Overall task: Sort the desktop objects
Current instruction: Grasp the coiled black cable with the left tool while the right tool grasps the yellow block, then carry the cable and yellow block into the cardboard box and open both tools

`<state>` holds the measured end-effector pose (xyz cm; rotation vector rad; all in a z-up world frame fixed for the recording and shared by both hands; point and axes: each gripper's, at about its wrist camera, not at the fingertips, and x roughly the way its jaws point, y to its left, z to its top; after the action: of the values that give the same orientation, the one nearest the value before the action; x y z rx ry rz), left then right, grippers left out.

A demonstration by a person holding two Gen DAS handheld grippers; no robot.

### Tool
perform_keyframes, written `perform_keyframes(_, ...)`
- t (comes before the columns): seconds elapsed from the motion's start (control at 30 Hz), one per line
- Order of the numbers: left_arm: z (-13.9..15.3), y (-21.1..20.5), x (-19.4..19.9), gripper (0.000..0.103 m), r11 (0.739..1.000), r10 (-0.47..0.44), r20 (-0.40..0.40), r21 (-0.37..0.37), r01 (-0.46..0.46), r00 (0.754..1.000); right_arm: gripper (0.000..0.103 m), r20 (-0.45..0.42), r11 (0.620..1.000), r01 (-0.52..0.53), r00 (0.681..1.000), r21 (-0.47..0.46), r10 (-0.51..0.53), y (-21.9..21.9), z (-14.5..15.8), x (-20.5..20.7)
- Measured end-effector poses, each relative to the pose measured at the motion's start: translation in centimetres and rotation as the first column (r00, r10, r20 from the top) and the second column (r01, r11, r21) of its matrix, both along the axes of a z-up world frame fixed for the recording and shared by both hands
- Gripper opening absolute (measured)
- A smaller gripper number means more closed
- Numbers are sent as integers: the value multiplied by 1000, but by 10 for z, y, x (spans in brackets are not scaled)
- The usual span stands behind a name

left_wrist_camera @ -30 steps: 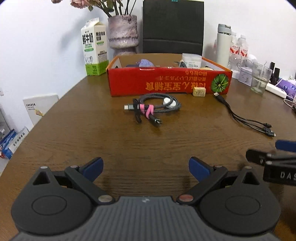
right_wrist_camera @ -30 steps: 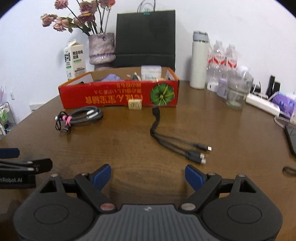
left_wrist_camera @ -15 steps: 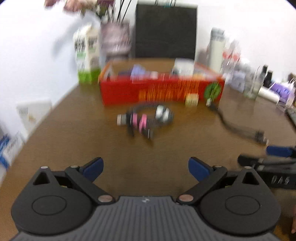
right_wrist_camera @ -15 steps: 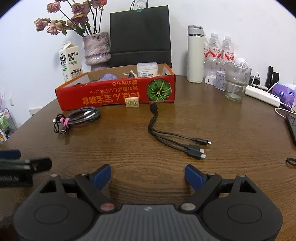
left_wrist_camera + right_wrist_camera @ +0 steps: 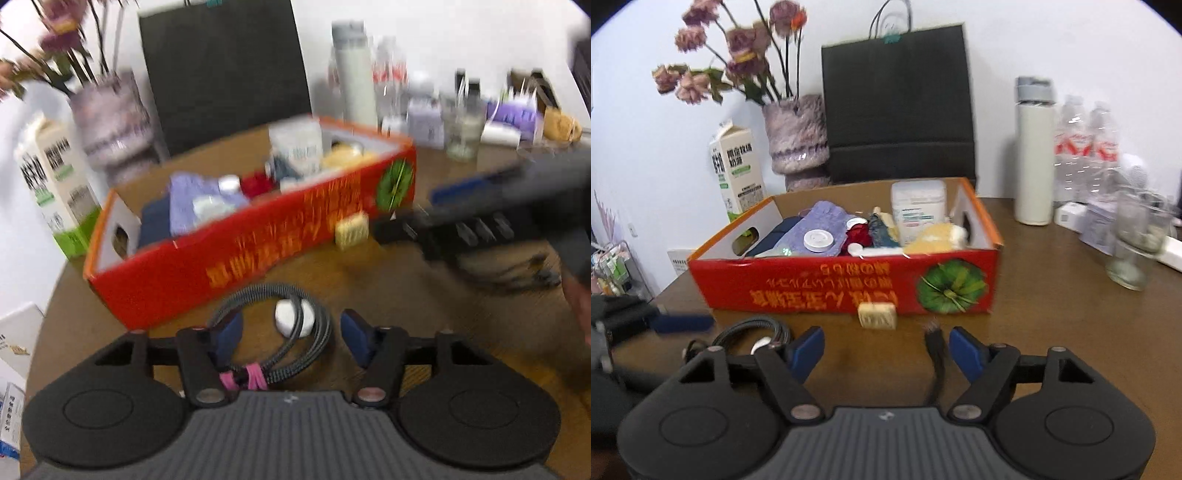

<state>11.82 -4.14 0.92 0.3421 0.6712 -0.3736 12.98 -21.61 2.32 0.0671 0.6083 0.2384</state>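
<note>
While both sets of jaws are closing without pressing on anything, the left gripper (image 5: pixel 291 332) straddles the coiled grey braided cable with a pink tie (image 5: pixel 275 332), and the right gripper (image 5: pixel 886 350) frames the black multi-plug cable (image 5: pixel 934 350), which lies nearer its right finger. Each cable rests on the brown wooden table (image 5: pixel 1052 295), at six o'clock from the red cardboard box (image 5: pixel 849 291), probably their destination. A small cream block (image 5: pixel 877 315) sits just before the box front.
</note>
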Motion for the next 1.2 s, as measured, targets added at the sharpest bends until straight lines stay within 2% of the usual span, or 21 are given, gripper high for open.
perform_keyframes(0.03,-6,0,1,62,1000,-7,-20,15,7,1000,69,-9,1000,-5,1000,-9,5,7,-2,10)
perform_keyframes(0.07,-8,1,1,60,1000,-7,-6,3,7,1000,68,-19,1000,-9,1000,-27,9,14,-5,21)
perform_keyframes(0.1,-8,2,2,49,1000,-11,-18,-10,11,1000,65,-25,999,-2,1000,-41,1,19,-9,29)
perform_keyframes(0.13,-7,3,3,33,999,-23,-40,-29,21,999,65,-31,999,6,999,-48,-7,22,-12,38)
perform_keyframes(0.2,-4,4,-1,26,999,-18,-29,-41,17,999,60,-53,998,17,998,-54,-20,26,-21,56)
perform_keyframes(0.23,-3,4,-4,24,999,-13,-6,-37,13,1000,51,-76,998,30,997,-59,-35,27,-26,63)
perform_keyframes(0.27,-1,6,-8,23,999,0,8,-43,1,1000,46,-91,997,44,995,-62,-50,27,-30,68)
perform_keyframes(0.3,3,10,-11,23,998,12,8,-65,-11,1000,31,-71,996,55,996,-69,-60,28,-33,68)
perform_keyframes(0.4,18,28,-24,21,981,44,8,-189,-42,999,30,-66,997,33,997,-74,-38,28,-34,60)
perform_keyframes(0.5,36,48,-40,20,945,93,-1,-315,-89,996,30,-37,998,26,999,-58,-28,24,-24,38)
perform_keyframes(0.57,49,59,-51,18,922,142,-4,-363,-134,990,30,1,999,23,1000,-48,-23,20,-15,18)
perform_keyframes(0.6,54,63,-58,15,914,170,1,-374,-158,985,30,19,999,18,1000,-27,-18,17,-9,3)
perform_keyframes(0.63,58,67,-66,6,907,192,10,-384,-173,981,30,33,1000,15,999,-7,-15,14,-5,-9)
perform_keyframes(0.77,74,71,-99,6,881,238,39,-429,-198,971,30,102,999,0,995,35,-3,4,7,-66)
perform_keyframes(0.9,86,64,-125,6,888,280,89,-402,-223,956,30,116,997,1,993,75,-10,-6,8,-108)
perform_keyframes(1.0,95,63,-137,6,890,265,124,-413,-193,956,30,138,999,11,990,39,-17,-10,12,-131)
perform_keyframes(1.2,104,70,-150,6,875,291,112,-432,-217,950,30,164,998,21,986,57,-30,-25,26,-162)
